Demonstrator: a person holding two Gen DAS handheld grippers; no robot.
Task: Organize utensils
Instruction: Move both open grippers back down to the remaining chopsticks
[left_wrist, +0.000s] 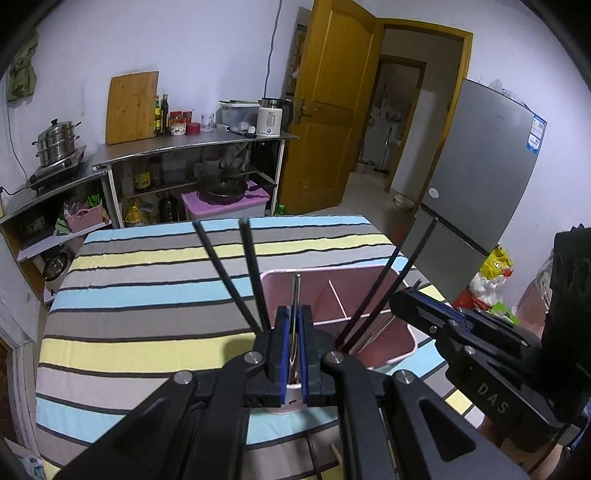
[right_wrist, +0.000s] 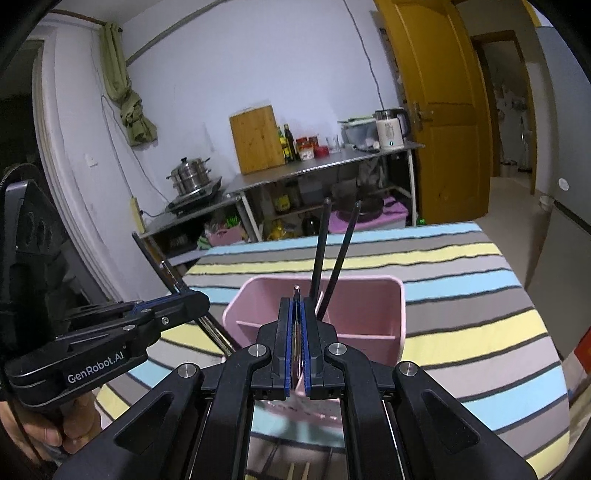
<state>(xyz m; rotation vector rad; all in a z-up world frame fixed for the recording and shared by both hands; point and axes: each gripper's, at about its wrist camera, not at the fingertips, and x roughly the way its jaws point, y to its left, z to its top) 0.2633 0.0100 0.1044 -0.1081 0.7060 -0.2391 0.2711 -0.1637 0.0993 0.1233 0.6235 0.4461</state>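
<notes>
Left tool (left_wrist: 294, 325) has its blue-padded jaws pinched nearly together on a thin metal utensil (left_wrist: 296, 295), whose slim stem rises straight up between the pads above the near part of a pink utensil holder (left_wrist: 402, 343). Right tool (right_wrist: 296, 317) is likewise pressed tight on a thin metal utensil (right_wrist: 296, 291), its small tip showing just above the pads, over the near wall of the same pink utensil holder (right_wrist: 369, 295). What kind of utensil each one is cannot be told.

Each tool also shows in the other's view, coming in from the side close to the holder, and a hand (right_wrist: 44, 432) grips the left tool's handle.

Inside the holder, thin walls split it into compartments; two black chopsticks (right_wrist: 328, 258) lean in the far one. Another black pair (left_wrist: 236, 269) slants up just left of the left tool's pads. The holder stands on a worktop with a striped cloth (left_wrist: 147, 277).

Beyond it are steel shelves (left_wrist: 192, 147) carrying a steamer pot (left_wrist: 57, 142), a cutting board (left_wrist: 131, 107) and a kettle (left_wrist: 269, 116).
</notes>
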